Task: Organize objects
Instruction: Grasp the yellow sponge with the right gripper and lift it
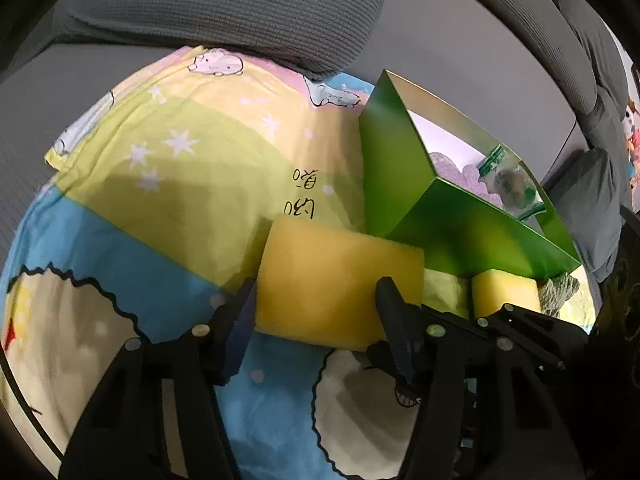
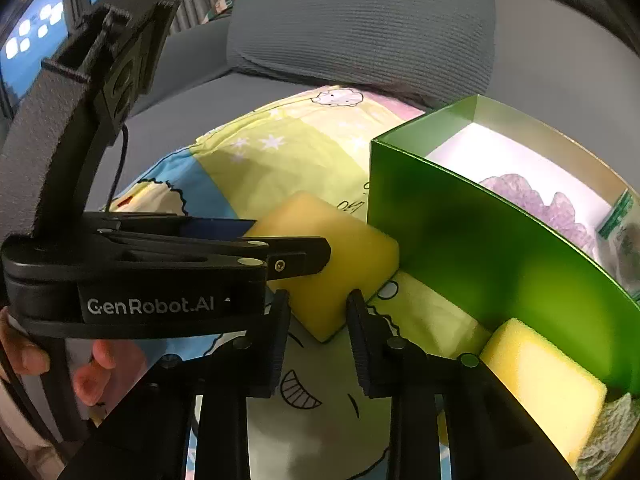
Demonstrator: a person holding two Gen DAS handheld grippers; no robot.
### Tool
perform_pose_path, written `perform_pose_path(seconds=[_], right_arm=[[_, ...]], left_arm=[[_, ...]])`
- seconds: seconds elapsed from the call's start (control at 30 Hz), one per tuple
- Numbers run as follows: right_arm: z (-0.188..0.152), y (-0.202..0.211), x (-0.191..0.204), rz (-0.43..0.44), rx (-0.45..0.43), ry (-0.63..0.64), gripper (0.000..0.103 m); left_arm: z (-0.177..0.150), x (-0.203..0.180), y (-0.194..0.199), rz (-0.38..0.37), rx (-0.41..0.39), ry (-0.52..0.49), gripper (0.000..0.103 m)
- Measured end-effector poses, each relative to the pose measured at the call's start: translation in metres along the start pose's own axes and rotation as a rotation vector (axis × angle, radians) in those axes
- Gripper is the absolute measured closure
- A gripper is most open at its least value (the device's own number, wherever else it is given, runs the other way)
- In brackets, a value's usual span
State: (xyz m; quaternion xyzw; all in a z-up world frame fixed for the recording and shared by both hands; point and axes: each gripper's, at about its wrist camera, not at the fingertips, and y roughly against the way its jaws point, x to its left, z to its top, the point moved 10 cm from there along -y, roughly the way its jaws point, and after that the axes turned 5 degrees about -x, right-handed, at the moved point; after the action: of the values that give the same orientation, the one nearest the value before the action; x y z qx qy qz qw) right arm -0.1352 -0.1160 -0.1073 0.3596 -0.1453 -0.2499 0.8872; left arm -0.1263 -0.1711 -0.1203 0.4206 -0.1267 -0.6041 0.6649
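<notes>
A yellow sponge lies on the cartoon-print cloth, close to the green box. My left gripper has its fingers on both sides of this sponge, touching it. In the right wrist view the same sponge lies ahead, with the left gripper clamped on it. My right gripper is open and empty, just short of the sponge's near corner. A second yellow sponge lies against the box's near wall; it also shows in the left wrist view.
The green box is open at the top and holds a purple cloth and a green-and-white packet. A grey-green scrubber lies by the second sponge. Grey cushions stand behind the cloth.
</notes>
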Motion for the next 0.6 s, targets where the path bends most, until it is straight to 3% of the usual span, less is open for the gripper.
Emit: perform_pose_path(seconds=[0.17, 0.43, 0.6], right_arm=[[0.004, 0.015, 0.001, -0.008, -0.042, -0.017, 0.074], [0.029, 0.070, 0.015, -0.051, -0.195, 0.030, 0.074], [0.038, 0.102, 0.025, -0.091, -0.264, 0.069, 0.074]], left_arm=[[0.008, -0.008, 0.018, 0.018, -0.046, -0.045, 0.049], [0.031, -0.036, 0.084, 0.024, -0.251, -0.128, 0.052], [0.037, -0.052, 0.108, 0.002, -0.321, -0.154, 0.052]])
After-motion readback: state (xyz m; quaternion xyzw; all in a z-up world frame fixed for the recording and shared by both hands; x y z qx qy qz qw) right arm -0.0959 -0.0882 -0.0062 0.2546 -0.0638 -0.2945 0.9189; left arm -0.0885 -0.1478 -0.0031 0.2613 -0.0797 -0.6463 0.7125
